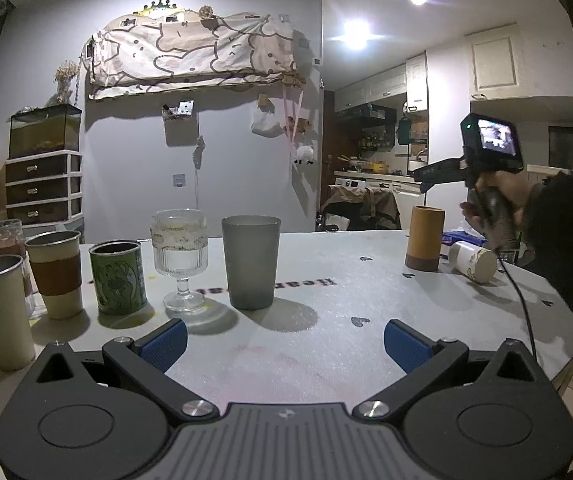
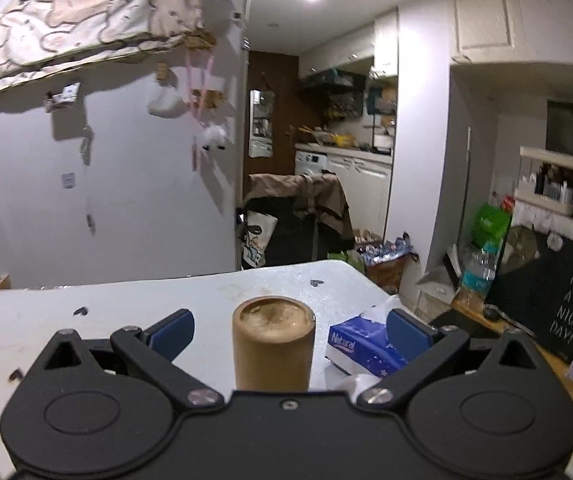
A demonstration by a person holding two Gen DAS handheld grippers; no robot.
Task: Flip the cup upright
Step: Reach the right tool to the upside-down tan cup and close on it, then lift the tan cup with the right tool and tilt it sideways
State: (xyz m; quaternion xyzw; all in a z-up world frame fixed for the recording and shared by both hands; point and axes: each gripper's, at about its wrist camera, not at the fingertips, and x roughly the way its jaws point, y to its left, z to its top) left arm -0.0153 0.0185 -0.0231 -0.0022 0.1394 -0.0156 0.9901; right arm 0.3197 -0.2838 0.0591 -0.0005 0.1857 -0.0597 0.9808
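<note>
Two sets of blue-padded jaws stand spread wide, neither gripping anything. Between the fingers of the right gripper (image 2: pixel 288 330) stands the tan cup (image 2: pixel 273 350), its closed base facing up and its mouth down on the table (image 2: pixel 126 300); the pads flank it with a gap on either side, so no contact has been made. That straddling stance looks like the setup for a side grasp, which a flip would need: clamp the wall, lift, rotate, set down on the base. Just right of the cup lies a blue tissue pack (image 2: pixel 360 346), close enough to brush the right finger on closing. A white cup (image 1: pixel 473 261) lies on its side nearby, seen from the left wrist view.

The left gripper (image 1: pixel 284 340) hovers low over bare tabletop, well apart from the tan cup. Beyond it a row of upright cups stands, the grey tumbler (image 1: pixel 251 262) and stemmed glass (image 1: pixel 180 264) nearest.
</note>
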